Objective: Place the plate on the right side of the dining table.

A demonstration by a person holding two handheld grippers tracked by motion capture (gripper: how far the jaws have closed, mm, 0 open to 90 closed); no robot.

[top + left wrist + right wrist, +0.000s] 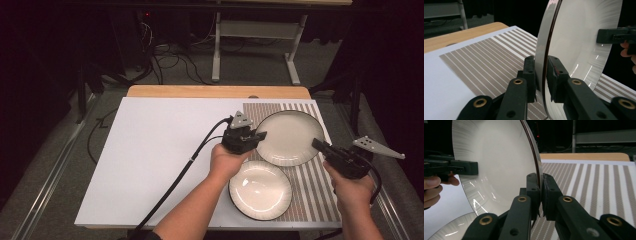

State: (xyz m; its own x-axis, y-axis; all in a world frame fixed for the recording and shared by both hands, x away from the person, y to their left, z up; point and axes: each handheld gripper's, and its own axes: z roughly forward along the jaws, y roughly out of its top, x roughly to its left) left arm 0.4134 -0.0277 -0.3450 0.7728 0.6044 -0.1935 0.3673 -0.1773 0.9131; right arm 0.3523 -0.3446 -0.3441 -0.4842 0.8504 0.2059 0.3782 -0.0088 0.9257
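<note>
A white plate with a dark rim (290,137) is held between both grippers over the striped placemat (312,190). My left gripper (260,136) is shut on its left rim and my right gripper (317,144) is shut on its right rim. In the left gripper view the plate (579,37) stands on edge with the rim pinched between the jaws of the left gripper (541,75), and the right gripper (614,36) grips the far side. In the right gripper view the right gripper (540,192) clamps the plate's (496,162) rim. A second plate (260,189) lies flat near the front edge.
A white sheet (160,150) covers most of the wooden table (200,91), with open room at its left. The left gripper's cable (175,180) trails toward the front edge. Beyond the table, a desk frame (250,40) and floor cables stand in the dark.
</note>
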